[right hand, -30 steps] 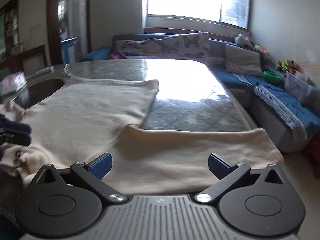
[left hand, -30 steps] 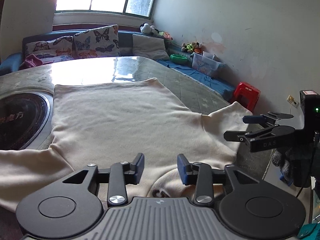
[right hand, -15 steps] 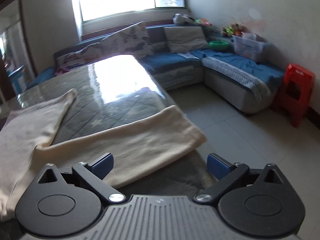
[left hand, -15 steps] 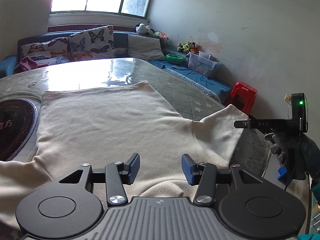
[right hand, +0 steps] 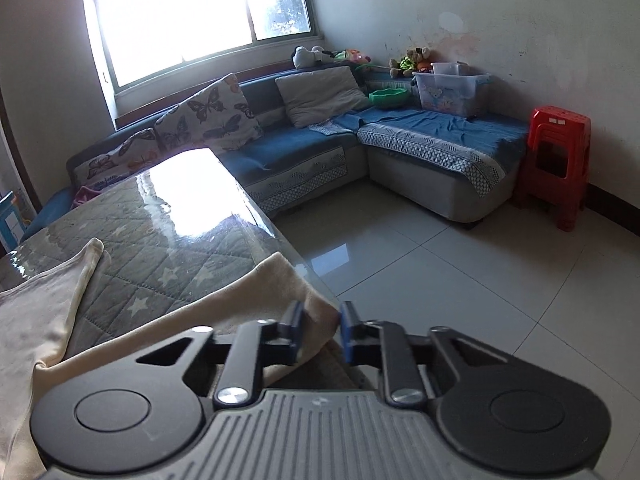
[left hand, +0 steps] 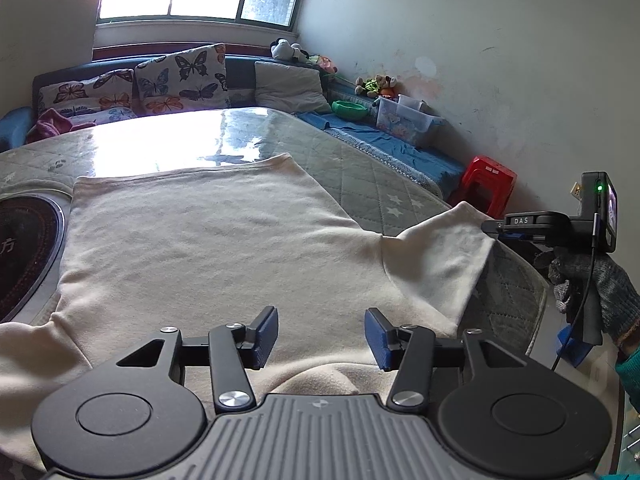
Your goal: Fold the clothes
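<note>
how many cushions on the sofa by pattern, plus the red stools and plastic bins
butterfly cushions: 2
plain grey cushions: 1
red stools: 1 stack showing; how many are nested cannot be told
clear plastic bins: 1, with a smaller tub on top
total: 5, or 6 with the tub

Home living rm, corner sofa [right hand: 400, 136], soft toys [right hand: 412, 58], window [right hand: 192, 12]
</note>
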`<action>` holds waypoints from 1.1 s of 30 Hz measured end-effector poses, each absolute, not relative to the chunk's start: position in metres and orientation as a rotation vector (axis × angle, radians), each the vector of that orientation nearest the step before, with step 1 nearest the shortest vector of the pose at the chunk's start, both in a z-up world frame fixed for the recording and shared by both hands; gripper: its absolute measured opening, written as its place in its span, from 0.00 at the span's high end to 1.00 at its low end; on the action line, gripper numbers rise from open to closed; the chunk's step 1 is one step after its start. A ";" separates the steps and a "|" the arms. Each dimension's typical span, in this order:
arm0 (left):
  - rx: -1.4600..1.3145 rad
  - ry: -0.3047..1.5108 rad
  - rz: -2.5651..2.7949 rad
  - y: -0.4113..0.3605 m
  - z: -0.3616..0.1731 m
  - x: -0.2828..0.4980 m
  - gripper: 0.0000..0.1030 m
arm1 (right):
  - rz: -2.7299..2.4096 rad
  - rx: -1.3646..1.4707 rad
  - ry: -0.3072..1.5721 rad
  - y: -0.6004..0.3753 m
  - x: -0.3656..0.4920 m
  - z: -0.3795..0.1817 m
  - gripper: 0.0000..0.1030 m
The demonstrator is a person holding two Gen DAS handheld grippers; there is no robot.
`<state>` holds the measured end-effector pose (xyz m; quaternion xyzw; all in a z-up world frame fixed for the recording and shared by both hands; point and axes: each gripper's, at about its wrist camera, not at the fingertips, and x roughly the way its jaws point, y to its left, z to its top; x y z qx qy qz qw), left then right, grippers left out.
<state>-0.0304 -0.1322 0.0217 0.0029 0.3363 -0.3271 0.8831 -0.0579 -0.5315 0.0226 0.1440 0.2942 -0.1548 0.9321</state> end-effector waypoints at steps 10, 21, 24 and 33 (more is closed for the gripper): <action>0.001 0.704 -0.721 -0.155 0.019 -0.030 0.46 | -0.250 0.252 0.510 -0.519 -0.067 0.052 0.94; 0.012 0.712 -0.737 -0.170 0.013 -0.028 0.45 | -0.201 0.261 0.462 -0.513 -0.073 0.077 0.96; 0.008 0.710 -0.735 -0.169 0.013 -0.028 0.45 | -0.150 0.249 0.422 -0.504 -0.077 0.098 0.96; -0.060 0.667 -0.678 -0.131 0.022 -0.031 0.45 | 0.133 0.122 0.303 -0.415 -0.071 0.173 0.96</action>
